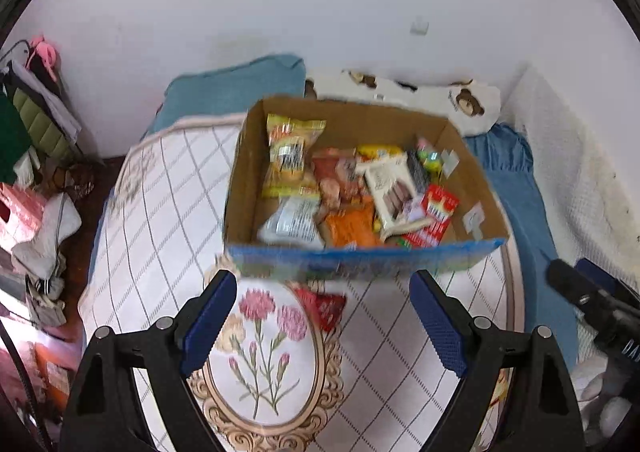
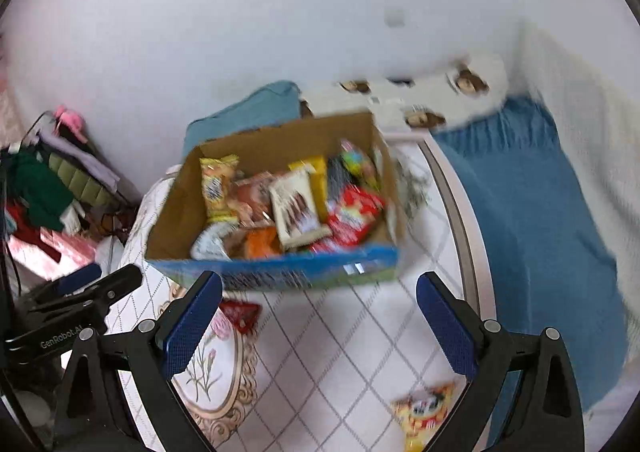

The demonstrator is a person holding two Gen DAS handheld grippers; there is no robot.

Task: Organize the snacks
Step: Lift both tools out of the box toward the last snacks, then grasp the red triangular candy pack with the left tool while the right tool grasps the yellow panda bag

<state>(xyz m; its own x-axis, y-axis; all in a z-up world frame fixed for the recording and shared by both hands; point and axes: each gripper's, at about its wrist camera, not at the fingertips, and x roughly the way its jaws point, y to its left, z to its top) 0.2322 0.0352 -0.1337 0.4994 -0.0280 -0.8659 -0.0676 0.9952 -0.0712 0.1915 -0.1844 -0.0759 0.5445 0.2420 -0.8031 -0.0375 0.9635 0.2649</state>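
An open cardboard box point(image 1: 352, 112) with a blue front holds several snack packets, among them a yellow bag point(image 1: 290, 156), an orange packet point(image 1: 352, 228) and a white box point(image 1: 390, 188). It also shows in the right wrist view point(image 2: 280, 140). A small red packet point(image 1: 324, 306) lies on the white quilt in front of the box, also in the right wrist view point(image 2: 240, 314). A yellow-red packet point(image 2: 424, 412) lies nearer, by the right gripper. My left gripper point(image 1: 324, 332) and right gripper point(image 2: 320, 332) are open and empty above the quilt, short of the box.
The quilt point(image 1: 160, 212) with flower embroidery covers a bed with a blue sheet point(image 2: 528, 212). A blue pillow point(image 1: 240, 88) and a bear-print pillow point(image 1: 440, 96) lie behind the box by the white wall. Clothes and clutter point(image 1: 36, 124) are piled at the left.
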